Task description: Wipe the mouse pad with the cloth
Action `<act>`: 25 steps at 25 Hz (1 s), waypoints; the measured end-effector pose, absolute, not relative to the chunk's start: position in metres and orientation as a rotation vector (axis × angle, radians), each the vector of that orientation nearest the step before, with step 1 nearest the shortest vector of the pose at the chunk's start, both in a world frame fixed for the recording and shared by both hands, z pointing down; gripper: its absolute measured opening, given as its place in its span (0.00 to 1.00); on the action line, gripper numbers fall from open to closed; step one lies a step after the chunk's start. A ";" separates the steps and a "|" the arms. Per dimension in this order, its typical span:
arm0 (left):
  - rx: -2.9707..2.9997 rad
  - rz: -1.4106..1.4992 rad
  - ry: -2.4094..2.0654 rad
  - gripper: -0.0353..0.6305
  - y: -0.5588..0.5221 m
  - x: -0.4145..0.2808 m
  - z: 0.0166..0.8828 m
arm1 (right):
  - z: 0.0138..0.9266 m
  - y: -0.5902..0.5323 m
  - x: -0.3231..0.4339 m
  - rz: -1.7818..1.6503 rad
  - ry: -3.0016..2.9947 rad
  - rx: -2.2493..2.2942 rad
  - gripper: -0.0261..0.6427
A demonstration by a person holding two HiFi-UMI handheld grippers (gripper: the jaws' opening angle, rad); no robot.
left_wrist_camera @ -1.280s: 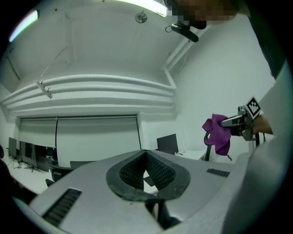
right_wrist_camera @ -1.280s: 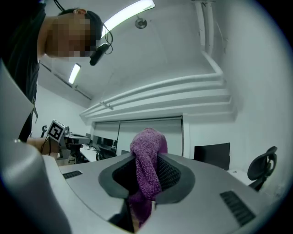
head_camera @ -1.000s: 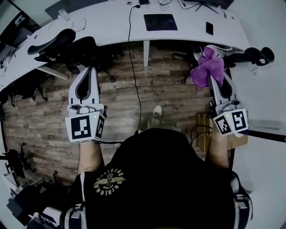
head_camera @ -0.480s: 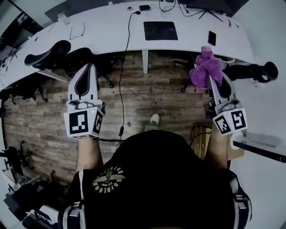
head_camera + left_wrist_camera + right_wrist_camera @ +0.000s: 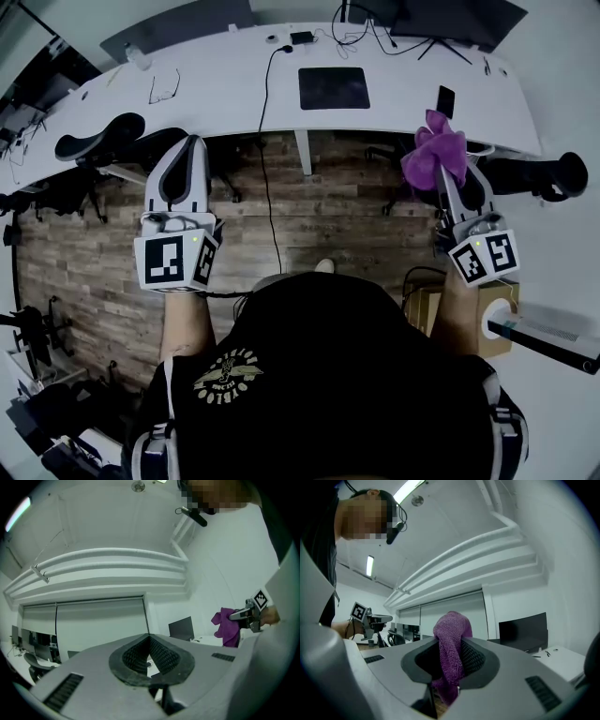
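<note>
A dark mouse pad [image 5: 334, 87] lies flat on the white desk [image 5: 225, 89] at the top of the head view. My right gripper [image 5: 442, 167] is shut on a purple cloth [image 5: 434, 149], which bunches above its tips and hangs over the floor just short of the desk's front edge. The right gripper view has the cloth [image 5: 451, 651] pinched between the jaws. My left gripper [image 5: 183, 161] is held over the floor to the left, jaws shut and empty. In the left gripper view the cloth [image 5: 226, 626] shows at the right.
A black phone [image 5: 445, 100] lies on the desk right of the mouse pad. Glasses [image 5: 163, 86] and a cable [image 5: 266, 84] lie to the left. Black office chairs [image 5: 98, 136] stand under the desk's left side, another chair [image 5: 548, 174] at the right. A monitor [image 5: 459, 17] stands behind.
The desk and mouse pad have slid lower in the head view, closer to both grippers. The right gripper still holds the cloth; the left stays shut.
</note>
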State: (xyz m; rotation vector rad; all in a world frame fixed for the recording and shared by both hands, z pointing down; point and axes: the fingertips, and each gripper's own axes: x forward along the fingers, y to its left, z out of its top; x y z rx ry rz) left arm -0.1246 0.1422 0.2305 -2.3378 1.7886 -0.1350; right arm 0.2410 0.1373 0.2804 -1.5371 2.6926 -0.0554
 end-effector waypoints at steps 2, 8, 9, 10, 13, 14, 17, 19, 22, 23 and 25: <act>-2.335 -0.136 1.797 0.06 0.135 -0.120 0.231 | 0.280 0.125 0.245 -0.060 2.692 -1.527 0.17; -2.333 -0.174 1.819 0.06 0.126 -0.115 0.239 | 0.285 0.107 0.248 -0.088 2.701 -1.495 0.17; -2.334 -0.178 1.824 0.06 0.125 -0.115 0.240 | 0.287 0.105 0.248 -0.099 2.702 -1.494 0.17; -2.335 -0.183 1.826 0.06 0.124 -0.114 0.242 | 0.290 0.102 0.248 -0.110 2.702 -1.493 0.17; -2.339 -0.184 1.833 0.06 0.119 -0.115 0.250 | 0.298 0.096 0.246 -0.134 2.708 -1.490 0.17; -2.341 -0.185 1.837 0.06 0.118 -0.117 0.252 | 0.300 0.095 0.244 -0.140 2.711 -1.490 0.17; -2.351 -0.198 1.836 0.06 0.113 -0.121 0.257 | 0.302 0.089 0.239 -0.138 2.712 -1.497 0.17; -2.355 -0.183 1.835 0.06 0.106 -0.125 0.261 | 0.303 0.086 0.234 -0.133 2.708 -1.503 0.17; -2.370 -0.154 1.833 0.06 0.092 -0.128 0.269 | 0.304 0.081 0.228 -0.129 2.713 -1.506 0.17; -2.378 -0.152 1.827 0.06 0.087 -0.126 0.271 | 0.305 0.080 0.226 -0.129 2.717 -1.506 0.17; -2.392 -0.153 1.808 0.06 0.078 -0.121 0.274 | 0.306 0.076 0.226 -0.132 2.722 -1.512 0.17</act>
